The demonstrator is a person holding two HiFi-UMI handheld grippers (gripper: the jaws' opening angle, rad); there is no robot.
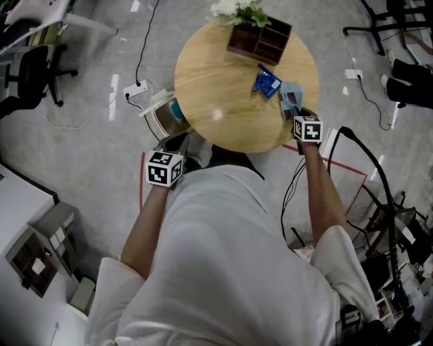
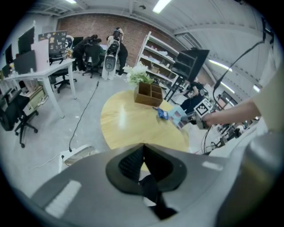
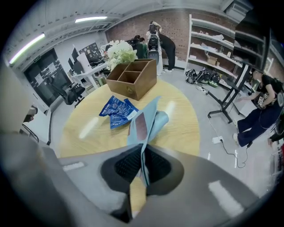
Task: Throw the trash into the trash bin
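Observation:
A light blue wrapper (image 3: 148, 122) with a brown patch sticks up from my right gripper (image 3: 143, 167), which is shut on its lower edge. In the head view that gripper (image 1: 293, 110) hangs over the near right rim of the round wooden table (image 1: 223, 108), holding the wrapper (image 1: 290, 96) just above the top. A dark blue wrapper (image 1: 266, 82) lies flat on the table beside it, and it shows as the dark blue wrapper (image 3: 116, 112) in the right gripper view. My left gripper (image 2: 142, 165) is shut and empty, low at the table's near left edge (image 1: 177, 144). The white trash bin (image 1: 164, 115) stands on the floor by it.
A brown wooden organiser box (image 1: 259, 39) with white flowers (image 1: 237, 11) stands at the table's far side. Cables and a power strip (image 1: 137, 88) lie on the floor to the left. Office chairs, desks, shelves and people stand further off.

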